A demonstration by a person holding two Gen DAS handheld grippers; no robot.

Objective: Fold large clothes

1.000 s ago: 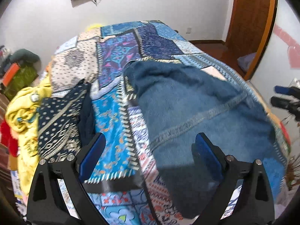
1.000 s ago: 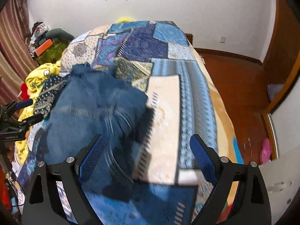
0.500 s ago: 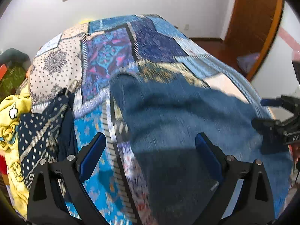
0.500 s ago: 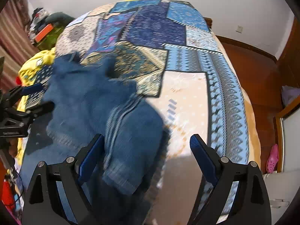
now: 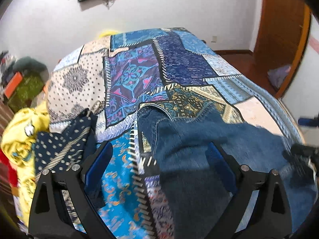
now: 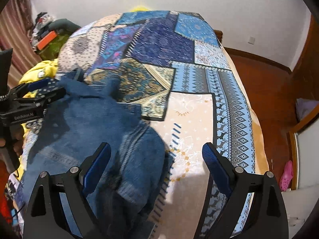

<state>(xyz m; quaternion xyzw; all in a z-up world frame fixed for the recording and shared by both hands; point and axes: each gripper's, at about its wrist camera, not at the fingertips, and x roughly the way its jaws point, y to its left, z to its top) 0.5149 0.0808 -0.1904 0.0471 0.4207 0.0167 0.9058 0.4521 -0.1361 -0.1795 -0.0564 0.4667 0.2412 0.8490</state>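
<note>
Hovering over the bed, the left gripper (image 5: pixel 159 161) stands wide open and empty, and the right gripper (image 6: pixel 156 160) is spread just as wide, gripping nothing. The blue denim garment (image 6: pixel 89 123) lies rumpled on the patchwork bedspread (image 6: pixel 163 45) below both, its folded hem at 12 o'clock. Yellow clothing (image 5: pixel 22 127) sits at 9 o'clock.

Bare patchwork bed (image 6: pixel 191 119) lies open from 12 to 3 o'clock; the denim garment (image 6: pixel 95 131) covers 9 o'clock, with piled clothes (image 5: pixel 30 131) crowding the bed's left edge.
</note>
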